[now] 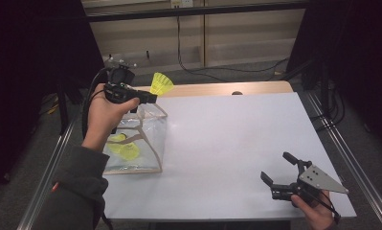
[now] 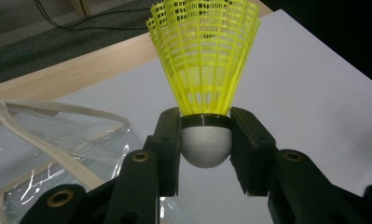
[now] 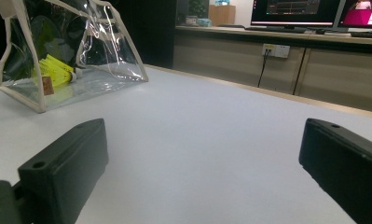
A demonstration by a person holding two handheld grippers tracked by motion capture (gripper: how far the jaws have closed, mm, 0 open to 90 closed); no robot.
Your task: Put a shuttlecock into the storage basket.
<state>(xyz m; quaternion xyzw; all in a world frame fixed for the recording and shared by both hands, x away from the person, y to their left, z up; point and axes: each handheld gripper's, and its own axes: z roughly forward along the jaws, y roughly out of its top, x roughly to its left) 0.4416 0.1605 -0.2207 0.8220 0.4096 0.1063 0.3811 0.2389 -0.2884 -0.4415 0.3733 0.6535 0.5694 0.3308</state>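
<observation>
the left gripper point(image 2: 205, 140) is clamped on the white cork base of a yellow shuttlecock point(image 2: 204, 60), its mesh skirt fanning upward and cut off at the top edge of the left gripper view. in the high view this gripper is raised over the far edge of the clear bag point(image 1: 140, 143), with the shuttlecock's skirt pointing away from the bag toward the far side of the white table point(image 1: 227, 139). more yellow shuttlecocks point(image 1: 124, 148) lie inside the bag, partly hidden by the person's left hand point(image 1: 105, 115) and blurred by glare on the plastic. a small brown label point(image 3: 47, 85) shows on the bag, its writing too small to read. the right gripper point(image 1: 279, 172) sits well apart from the bag near the table's near right corner, jaws spread wide with nothing between them. distant monitor screens point(image 3: 293, 9) glow, their text illegible.
</observation>
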